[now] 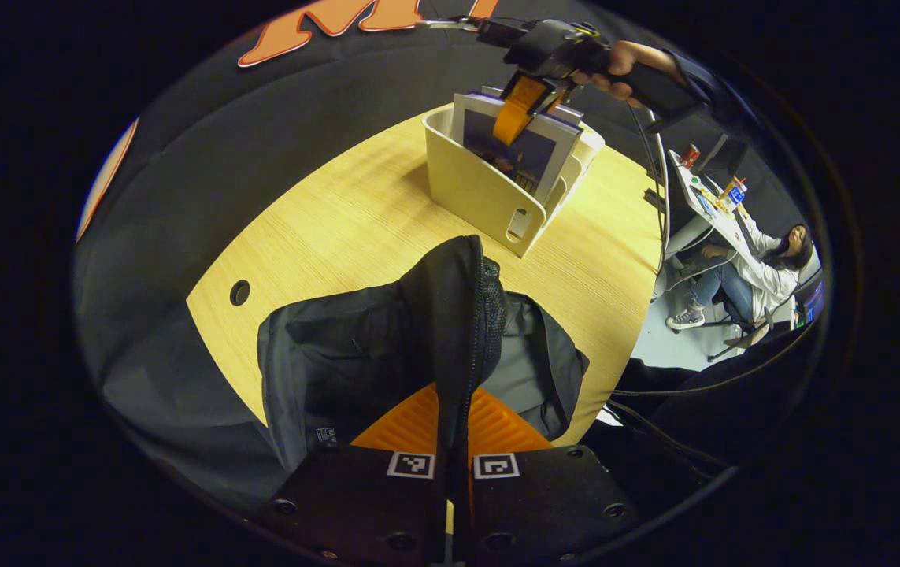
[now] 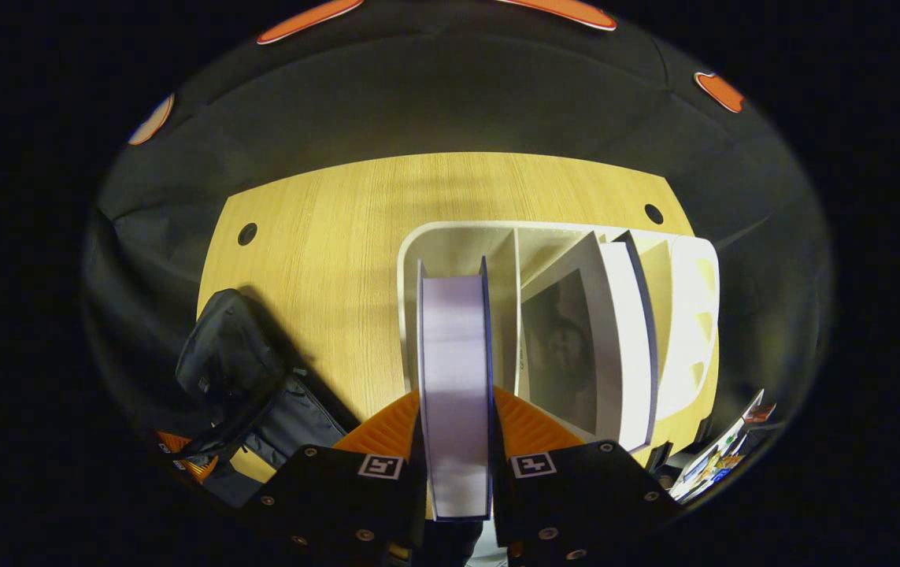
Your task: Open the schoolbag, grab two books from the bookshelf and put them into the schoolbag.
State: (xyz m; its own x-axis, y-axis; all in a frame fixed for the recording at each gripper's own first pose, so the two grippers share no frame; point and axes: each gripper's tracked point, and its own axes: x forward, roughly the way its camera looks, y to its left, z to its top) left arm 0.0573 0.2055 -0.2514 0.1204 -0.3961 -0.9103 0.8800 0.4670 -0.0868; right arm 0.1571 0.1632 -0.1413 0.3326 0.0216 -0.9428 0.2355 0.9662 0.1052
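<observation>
Low in the left gripper view, the left hand-held gripper (image 1: 450, 441) pinches the schoolbag (image 1: 418, 346) rim, holding it open; the right hand-held gripper (image 2: 456, 441) clamps a book (image 2: 456, 378) standing in the bookshelf (image 2: 686, 315), frame centre, ready for lifting.

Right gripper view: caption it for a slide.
Right gripper clamps a book standing in the white bookshelf, schoolbag on the table nearby.

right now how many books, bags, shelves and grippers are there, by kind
books: 2, one gripped between the right gripper's fingers, one leaning in the next slot
schoolbag: 1, its edge pinched by the left gripper
bookshelf: 1, white, on the wooden table
grippers: 2
total: 6
</observation>
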